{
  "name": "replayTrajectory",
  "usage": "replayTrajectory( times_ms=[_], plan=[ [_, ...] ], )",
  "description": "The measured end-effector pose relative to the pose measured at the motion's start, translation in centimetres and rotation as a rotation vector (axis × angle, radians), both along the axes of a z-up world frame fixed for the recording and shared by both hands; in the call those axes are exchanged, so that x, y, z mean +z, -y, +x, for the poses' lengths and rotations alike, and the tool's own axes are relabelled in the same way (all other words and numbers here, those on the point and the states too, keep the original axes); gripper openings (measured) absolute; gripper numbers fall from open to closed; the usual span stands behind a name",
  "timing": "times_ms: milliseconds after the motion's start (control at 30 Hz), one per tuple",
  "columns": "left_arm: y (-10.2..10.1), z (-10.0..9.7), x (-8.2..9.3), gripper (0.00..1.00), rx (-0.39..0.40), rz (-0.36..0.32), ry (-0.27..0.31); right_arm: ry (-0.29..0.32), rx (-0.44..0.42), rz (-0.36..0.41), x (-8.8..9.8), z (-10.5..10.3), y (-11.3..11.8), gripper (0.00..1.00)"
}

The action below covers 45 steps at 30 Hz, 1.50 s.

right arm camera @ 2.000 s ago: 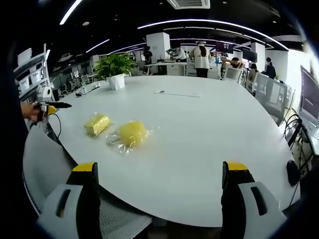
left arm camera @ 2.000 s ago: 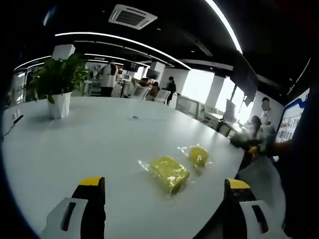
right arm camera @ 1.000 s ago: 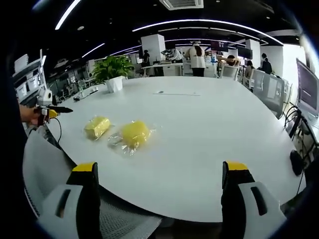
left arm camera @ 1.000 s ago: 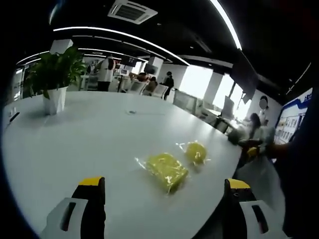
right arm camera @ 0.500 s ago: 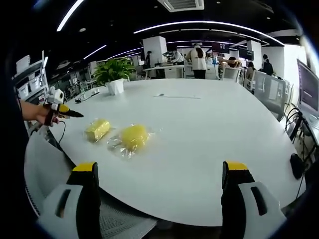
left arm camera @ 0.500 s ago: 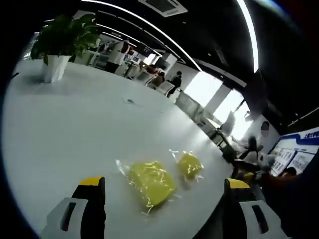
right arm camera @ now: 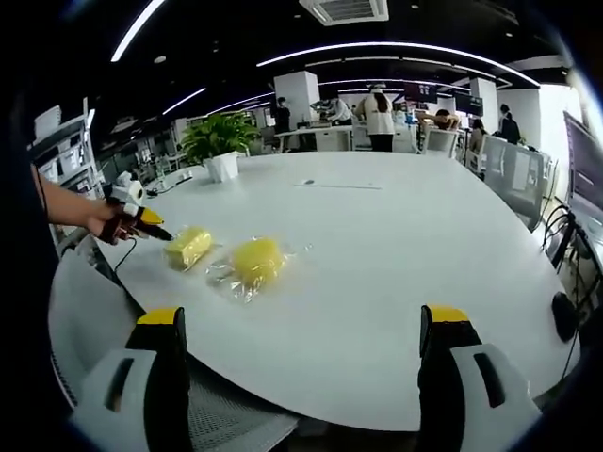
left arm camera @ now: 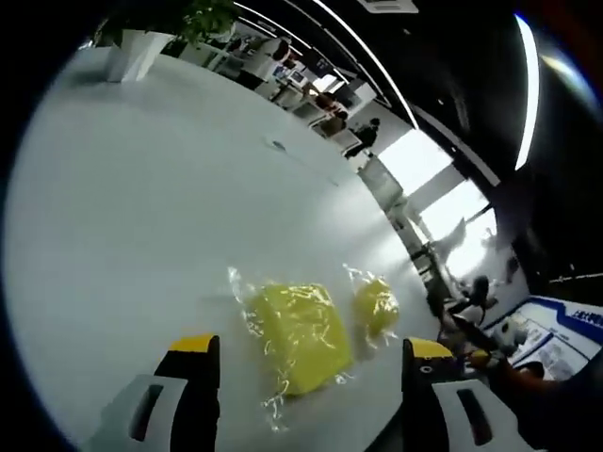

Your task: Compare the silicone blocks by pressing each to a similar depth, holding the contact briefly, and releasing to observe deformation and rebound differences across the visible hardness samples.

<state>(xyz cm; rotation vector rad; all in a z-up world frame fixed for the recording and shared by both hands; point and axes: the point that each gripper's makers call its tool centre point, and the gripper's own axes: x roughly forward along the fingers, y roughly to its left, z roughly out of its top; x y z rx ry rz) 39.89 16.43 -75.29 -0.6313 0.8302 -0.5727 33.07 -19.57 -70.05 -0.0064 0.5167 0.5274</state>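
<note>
Two yellow silicone blocks in clear wrap lie on the white table (right arm camera: 396,245). The rectangular block (left arm camera: 297,334) (right arm camera: 188,247) sits just ahead of my left gripper (left arm camera: 311,346), between its open jaws, which hover tilted down over it. I cannot tell whether they touch it. The rounder block (left arm camera: 375,306) (right arm camera: 256,261) lies beside it. In the right gripper view a hand holds the left gripper (right arm camera: 156,229) with its tip at the rectangular block's left end. My right gripper (right arm camera: 303,315) hangs open over the table's near edge, well short of both blocks.
A potted plant (right arm camera: 219,141) (left arm camera: 141,38) stands at the table's far side, with a thin flat item (right arm camera: 316,184) near the middle. A mesh chair (right arm camera: 94,311) sits at the near left edge, and a dark object (right arm camera: 563,315) lies off the right edge. People stand in the background.
The left gripper has come forward and tipped down over the rectangular block, and its jaws stand slightly closer together. The right gripper has barely moved. Neither block has moved.
</note>
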Motion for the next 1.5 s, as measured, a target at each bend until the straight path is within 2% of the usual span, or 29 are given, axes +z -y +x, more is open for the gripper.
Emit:
replayTrajectory(
  times_ms=[67, 200, 300, 400, 500, 567, 633, 767, 867, 933, 1000, 1067, 1133, 1233, 1500],
  plan=[
    [0.0, 0.3, -0.1, 0.76, 0.023, -0.033, -0.022, -0.006, 0.007, -0.003, -0.1, 0.1, -0.2, 0.97],
    [0.0, 0.4, -0.7, 0.69, 0.030, -0.035, -0.054, -0.004, 0.014, -0.002, 0.2, 0.4, -0.3, 0.97],
    [0.2, 0.6, -1.1, 0.68, 0.048, -0.072, -0.091, -0.003, 0.016, -0.003, 0.3, 0.5, -0.1, 0.97],
    [0.9, 0.7, -1.2, 0.61, 0.068, -0.153, -0.192, -0.011, 0.026, -0.012, 0.0, 0.6, 0.0, 0.97],
    [1.0, 0.9, -2.0, 0.56, 0.058, -0.123, -0.208, -0.014, 0.031, -0.011, -0.1, 0.9, 0.0, 0.97],
    [1.5, 0.4, -2.4, 0.51, 0.035, -0.111, -0.240, -0.012, 0.034, -0.009, 0.0, 1.0, 0.0, 0.97],
    [1.9, 0.6, -2.7, 0.48, 0.024, -0.120, -0.237, -0.012, 0.038, -0.009, -0.1, 1.0, -0.1, 0.97],
    [1.5, 0.7, -3.4, 0.36, 0.044, -0.089, -0.244, -0.015, 0.052, -0.020, -0.2, 0.7, -0.3, 0.97],
    [1.7, 0.7, -3.5, 0.32, 0.055, -0.111, -0.265, -0.031, 0.066, -0.028, -0.5, 0.3, -0.2, 0.97],
    [1.7, 0.9, -3.7, 0.29, 0.046, -0.089, -0.253, -0.037, 0.078, -0.041, -0.7, 0.2, 0.1, 0.97],
    [1.9, 0.8, -3.6, 0.29, 0.062, -0.098, -0.262, -0.039, 0.079, -0.040, -0.4, 0.2, 0.3, 0.97],
    [1.9, 0.8, -3.7, 0.28, 0.073, -0.068, -0.249, -0.046, 0.071, -0.037, -0.5, 0.4, 0.6, 0.97],
    [2.0, 0.9, -3.8, 0.26, 0.052, -0.015, -0.214, -0.059, 0.067, -0.025, -0.6, 0.7, 0.6, 0.97],
    [2.3, 1.0, -4.1, 0.24, 0.022, 0.003, -0.194, -0.040, 0.086, -0.038, -0.1, 1.0, 0.0, 0.97],
    [2.5, 0.8, -4.3, 0.12, -0.006, 0.068, -0.246, -0.033, 0.084, -0.030, -0.2, 1.3, -0.3, 0.97]
  ],
)
